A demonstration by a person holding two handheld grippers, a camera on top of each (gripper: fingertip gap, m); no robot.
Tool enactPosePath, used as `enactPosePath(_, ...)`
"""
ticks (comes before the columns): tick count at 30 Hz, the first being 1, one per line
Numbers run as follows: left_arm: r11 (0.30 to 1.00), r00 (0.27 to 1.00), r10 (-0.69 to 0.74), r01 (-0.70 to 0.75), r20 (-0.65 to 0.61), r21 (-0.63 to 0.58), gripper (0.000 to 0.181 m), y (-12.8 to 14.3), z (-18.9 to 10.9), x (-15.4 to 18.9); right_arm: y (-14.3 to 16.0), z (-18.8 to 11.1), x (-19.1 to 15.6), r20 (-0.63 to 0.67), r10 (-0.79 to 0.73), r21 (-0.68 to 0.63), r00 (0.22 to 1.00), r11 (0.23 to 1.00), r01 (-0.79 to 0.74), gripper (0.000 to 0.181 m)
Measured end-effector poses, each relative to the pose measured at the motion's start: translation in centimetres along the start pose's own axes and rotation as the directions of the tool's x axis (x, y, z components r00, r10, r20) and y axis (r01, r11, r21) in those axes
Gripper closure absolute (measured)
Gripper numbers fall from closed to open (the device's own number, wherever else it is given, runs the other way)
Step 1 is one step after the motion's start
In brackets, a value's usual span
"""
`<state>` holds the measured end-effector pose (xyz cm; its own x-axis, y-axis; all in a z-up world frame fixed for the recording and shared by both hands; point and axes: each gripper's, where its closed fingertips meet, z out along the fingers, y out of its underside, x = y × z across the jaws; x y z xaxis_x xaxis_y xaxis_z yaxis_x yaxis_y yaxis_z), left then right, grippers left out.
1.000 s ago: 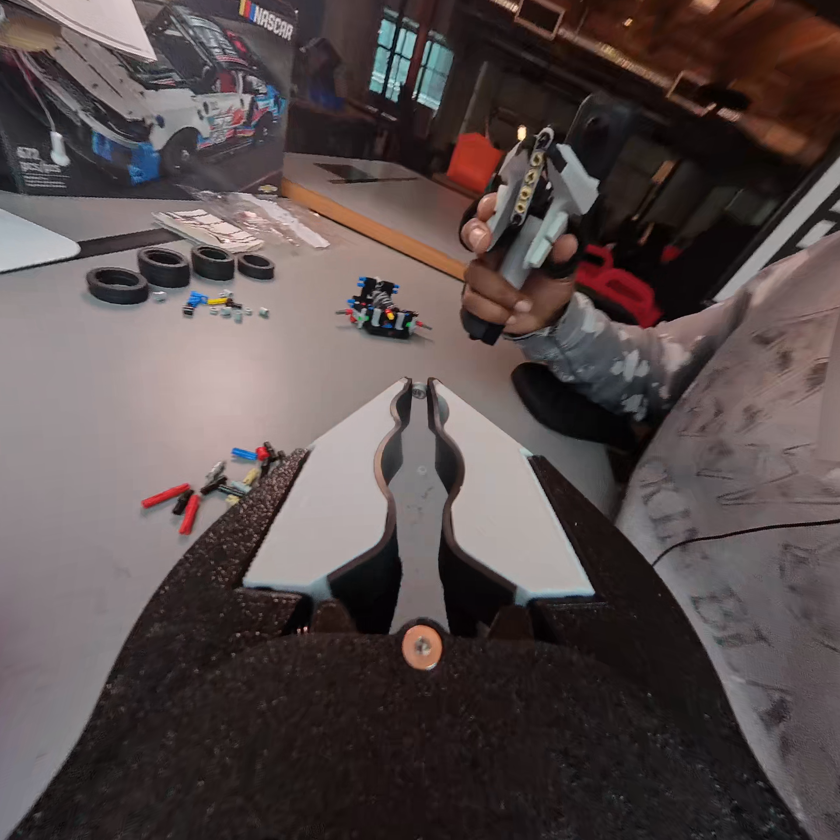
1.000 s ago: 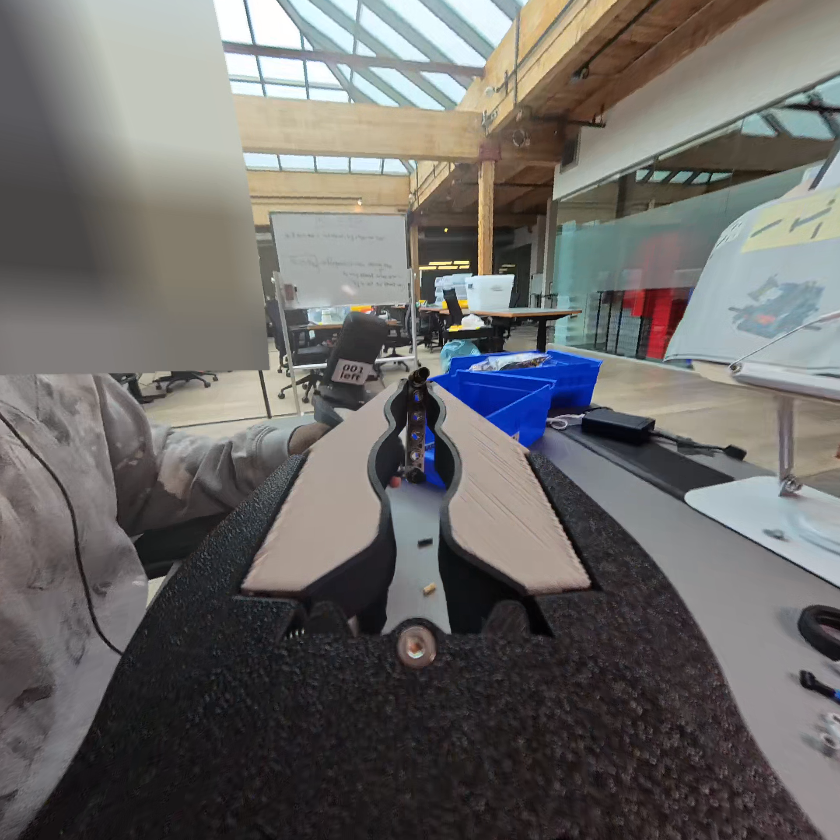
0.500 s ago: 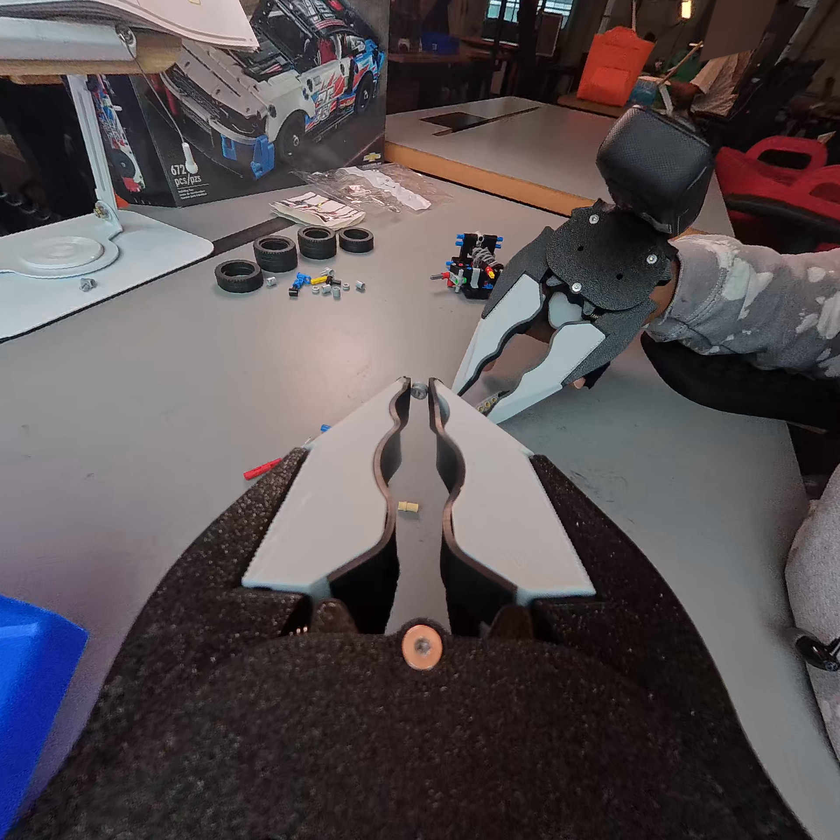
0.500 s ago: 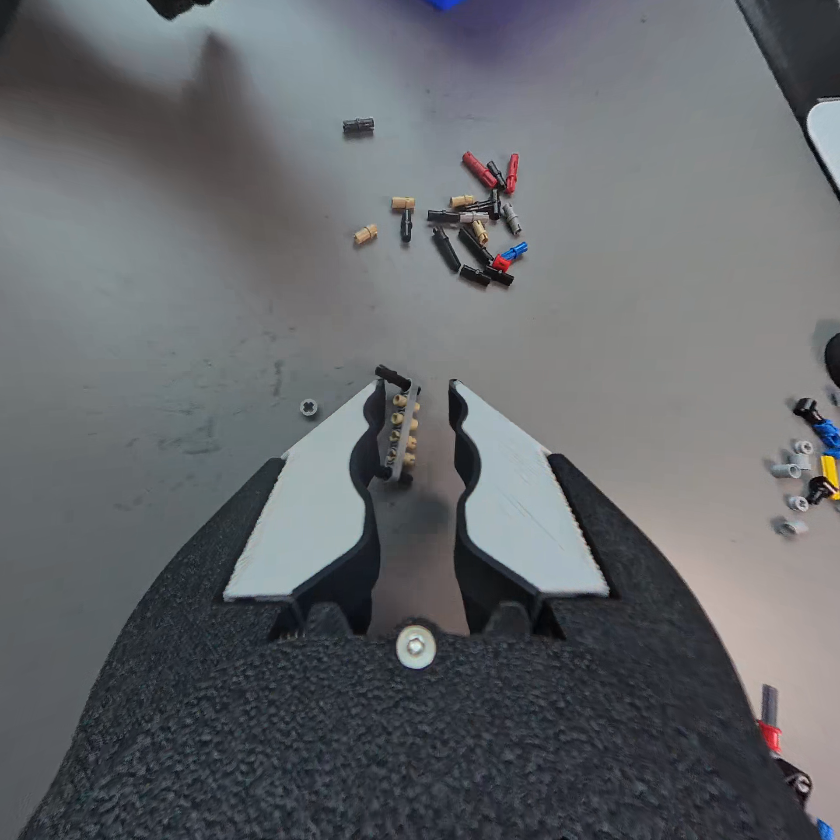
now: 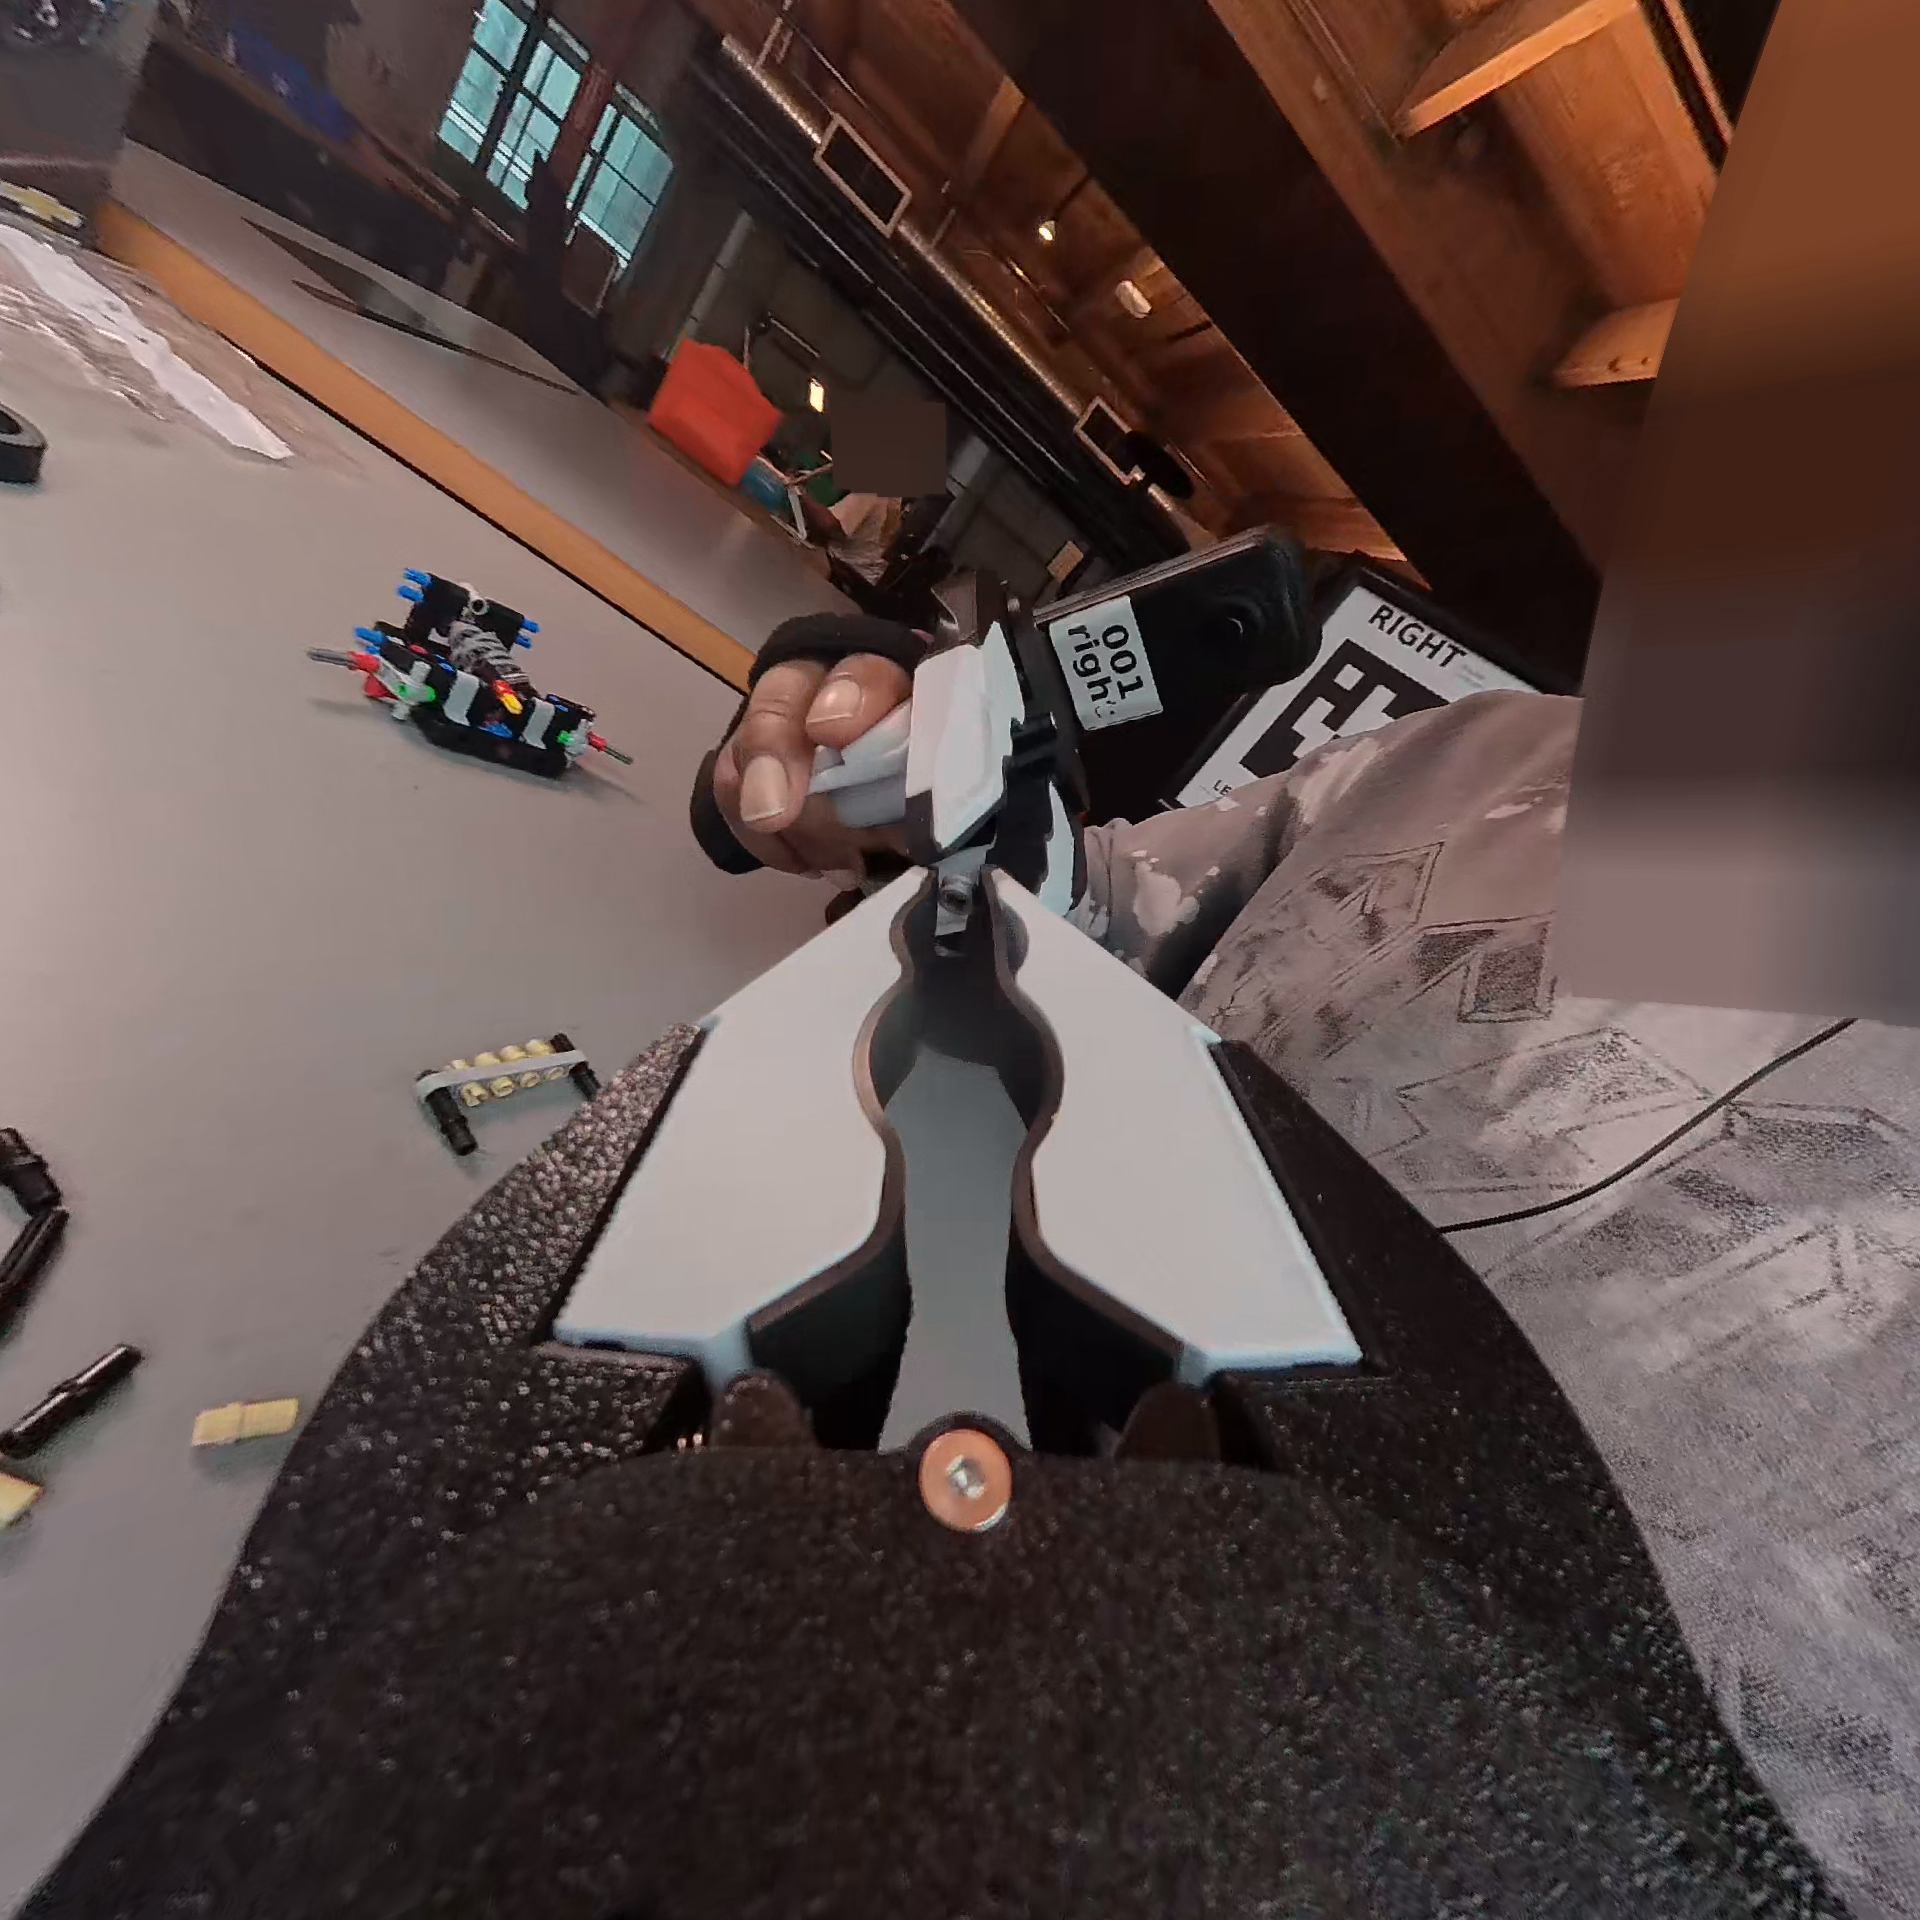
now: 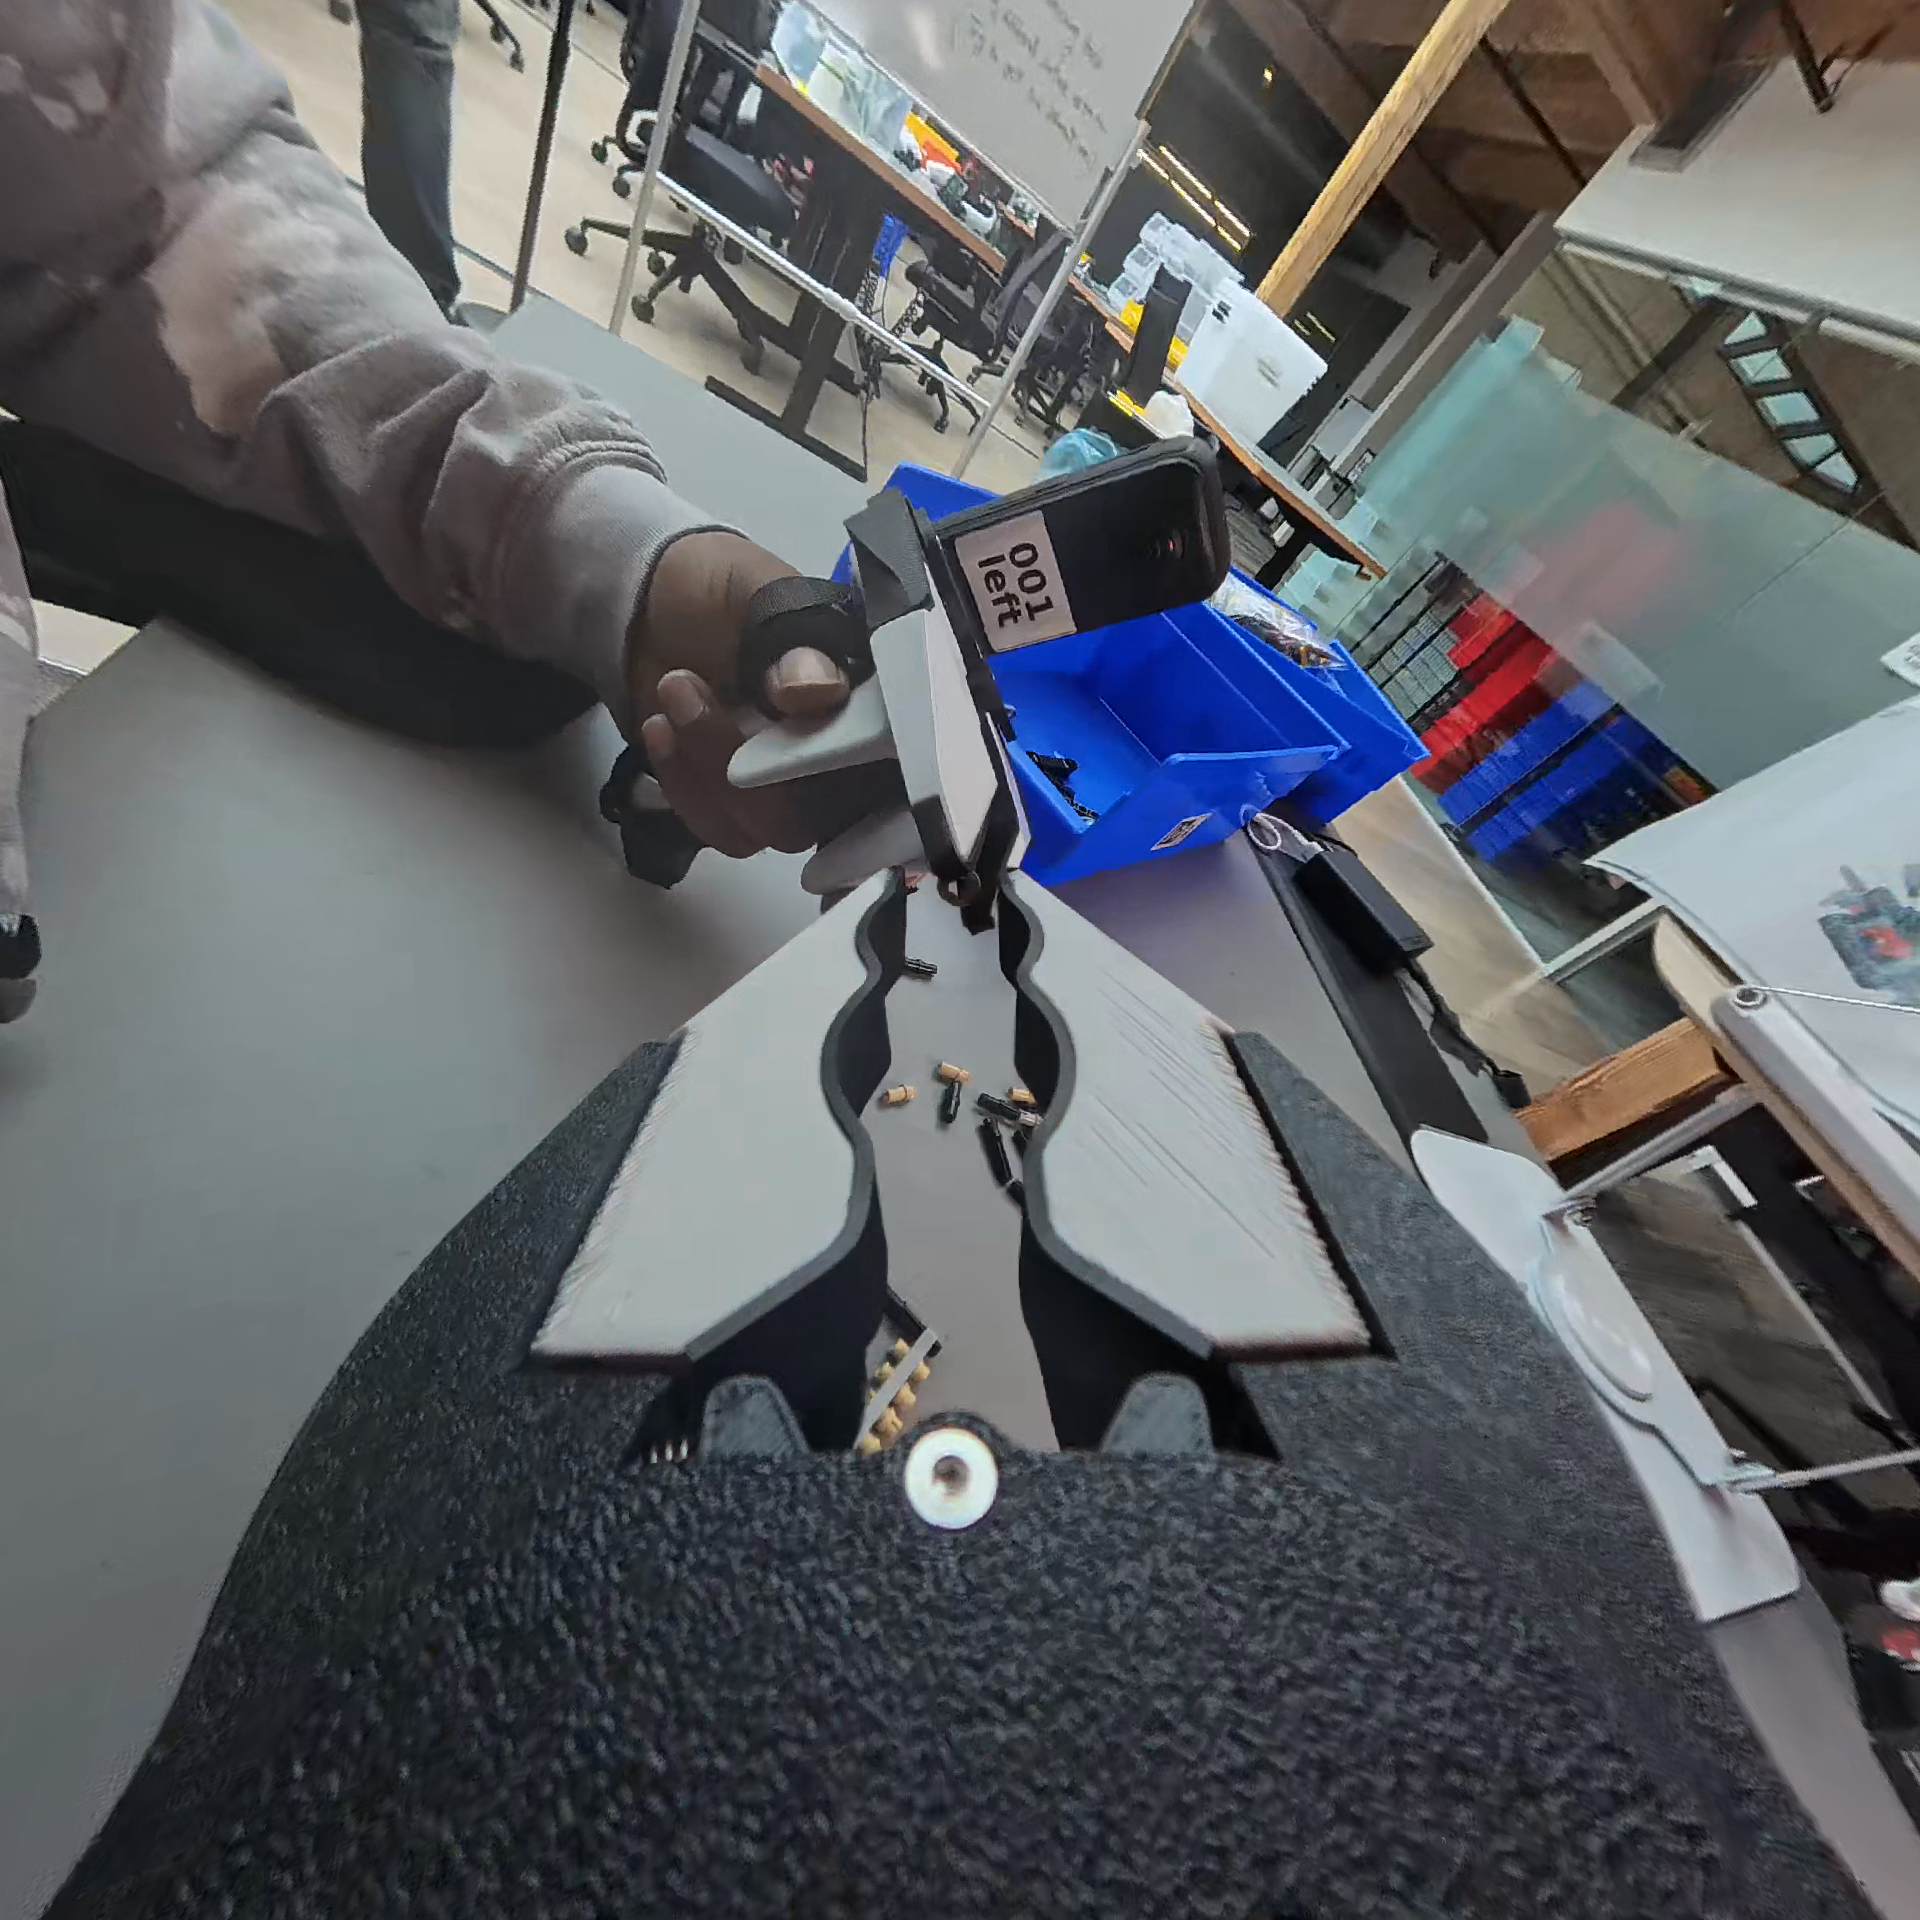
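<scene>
My left gripper (image 5: 953,896) is shut on a small grey connector piece (image 5: 951,916) at its tips. My right gripper (image 6: 948,885) is open and empty, and faces the left gripper tip to tip above the grey table (image 5: 260,883). In the right wrist view the left gripper (image 6: 961,831) holds its small piece (image 6: 963,902) between my right fingertips, which stand apart on either side of it. A grey beam with tan pins (image 5: 504,1081) lies on the table left of the left gripper; it also shows under the right gripper (image 6: 899,1382).
A partly built black chassis (image 5: 478,686) sits farther out on the table. Loose tan and black pins (image 6: 956,1091) lie below the grippers, more at the left (image 5: 244,1421). Blue bins (image 6: 1174,717), a black power adapter (image 6: 1361,904) and a white stand base (image 6: 1590,1320) are to the right. My left and right fingertips are right by each other.
The right gripper opened and left the beam with tan pins on the table, then rose to meet the left gripper tip to tip. The left gripper stayed shut on its small piece.
</scene>
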<state>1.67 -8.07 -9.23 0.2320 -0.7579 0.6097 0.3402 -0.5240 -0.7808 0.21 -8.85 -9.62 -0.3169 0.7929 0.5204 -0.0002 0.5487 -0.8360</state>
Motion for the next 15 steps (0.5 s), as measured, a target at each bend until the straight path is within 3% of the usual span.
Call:
enactPosePath(4,0.998,0.998,-0.056,0.055,-0.016,-0.004,0.175,0.3,0.2,0.0,-0.3,0.0,-0.1,-0.012,-0.06,-0.006,0.998,0.998,0.06,0.172)
enactPosePath(8,0.993,0.992,-0.119,0.12,-0.03,0.019,0.175,0.1,0.3,-0.2,-0.1,-0.1,0.2,0.02,-0.009,-0.027,1.0,1.0,0.009,0.173)
enactPosePath(13,0.94,0.954,-0.227,0.267,-0.195,0.212,0.17,-3.4,-0.9,0.7,-0.3,-1.1,3.4,0.008,0.052,-0.057,0.999,0.997,-0.051,0.175)
enactPosePath(15,0.902,0.954,-0.242,0.288,-0.178,0.32,0.167,-5.2,-2.7,-0.4,0.2,-1.9,5.9,-0.04,0.081,-0.079,0.996,0.993,-0.084,0.175)
